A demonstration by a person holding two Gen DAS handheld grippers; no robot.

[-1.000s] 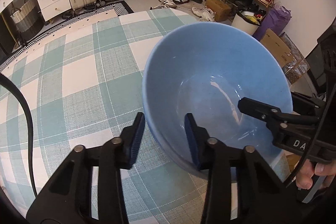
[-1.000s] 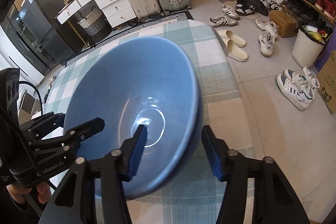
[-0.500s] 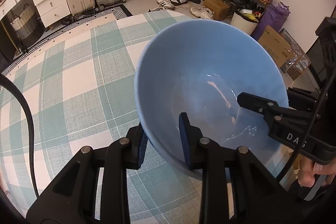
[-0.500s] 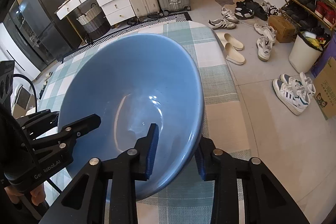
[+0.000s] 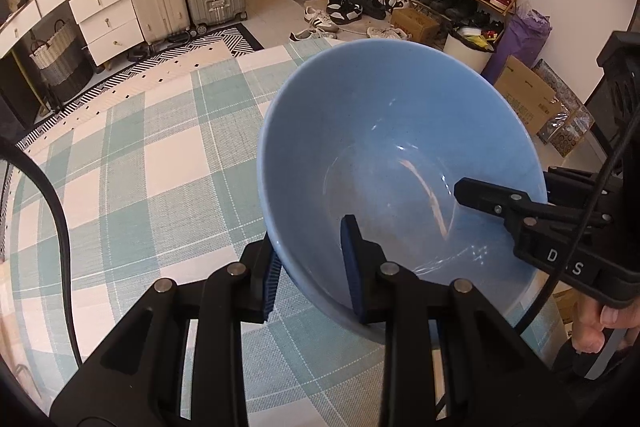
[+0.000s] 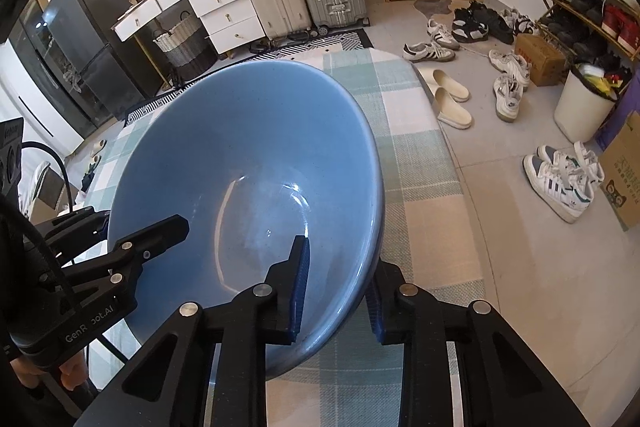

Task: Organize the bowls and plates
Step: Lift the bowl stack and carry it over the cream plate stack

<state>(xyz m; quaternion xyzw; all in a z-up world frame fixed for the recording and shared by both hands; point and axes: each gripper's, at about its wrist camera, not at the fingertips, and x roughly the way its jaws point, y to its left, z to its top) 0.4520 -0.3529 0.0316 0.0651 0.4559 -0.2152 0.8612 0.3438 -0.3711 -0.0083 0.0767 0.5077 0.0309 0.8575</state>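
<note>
Blue bowl (image 5: 400,163) clamped at opposite rims by left gripper (image 5: 314,277) and right gripper (image 6: 338,297), tilted just above the checked desk (image 5: 140,167); placement outstanding, no plates visible.

Bright even daylight, sharp focus, strong fisheye bending, dark vignetted corners

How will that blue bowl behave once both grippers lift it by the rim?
Likely rigid: the blue bowl keeps its round shape with the left gripper and right gripper each clamped on opposite sides of its rim. Its glossy glaze throws sharp highlights, so the pads may slip. It looks ceramic, so probably heavy for its size and breakable if dropped.
</note>
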